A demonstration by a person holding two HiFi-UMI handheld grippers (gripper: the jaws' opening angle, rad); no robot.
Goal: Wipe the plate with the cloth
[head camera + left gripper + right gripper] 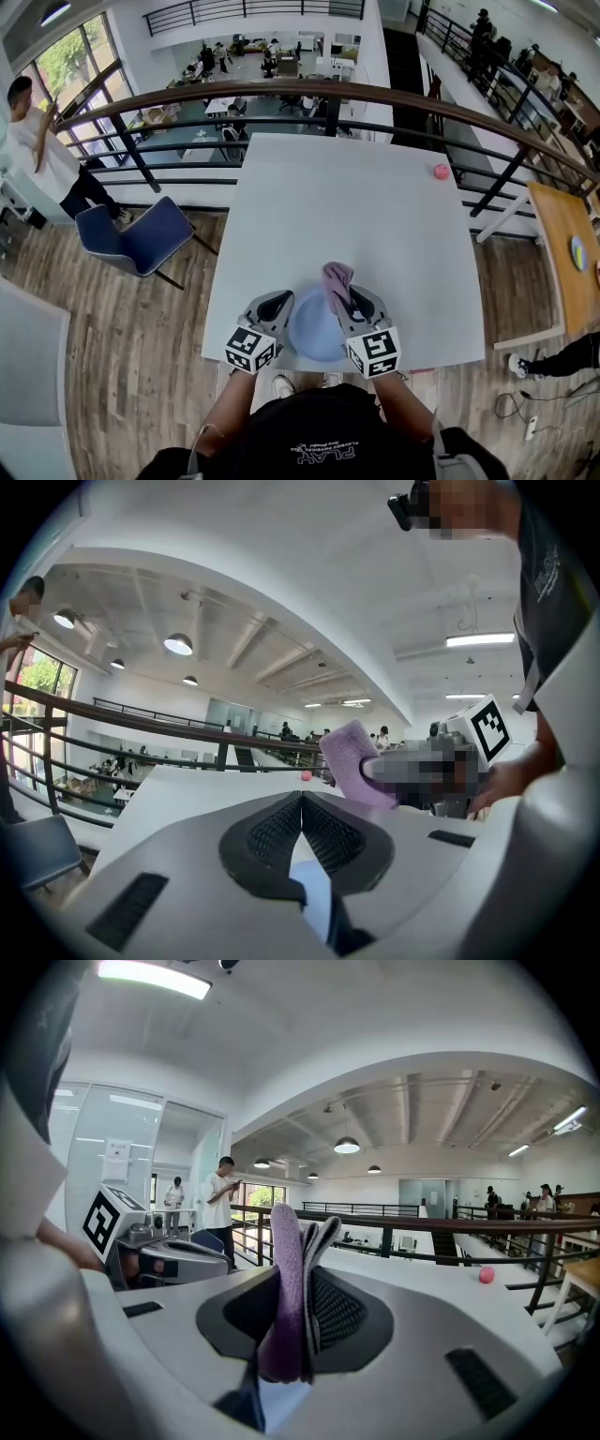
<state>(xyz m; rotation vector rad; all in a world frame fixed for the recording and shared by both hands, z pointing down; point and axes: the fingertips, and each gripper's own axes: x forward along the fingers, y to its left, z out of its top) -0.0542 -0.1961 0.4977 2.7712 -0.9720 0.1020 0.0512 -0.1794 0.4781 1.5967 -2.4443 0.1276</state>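
Right gripper (346, 300) clenched on cloth (336, 279) over plate (317, 332). My left gripper (281, 303) clenched, empty. Wiping likely still ahead.

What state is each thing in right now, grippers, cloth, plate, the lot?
plate: flat on the table.
cloth: folded, standing upright, pinched.
right gripper: shut on the cloth.
left gripper: shut, jaws together, nothing between them.
ball: loose on the table's far side.
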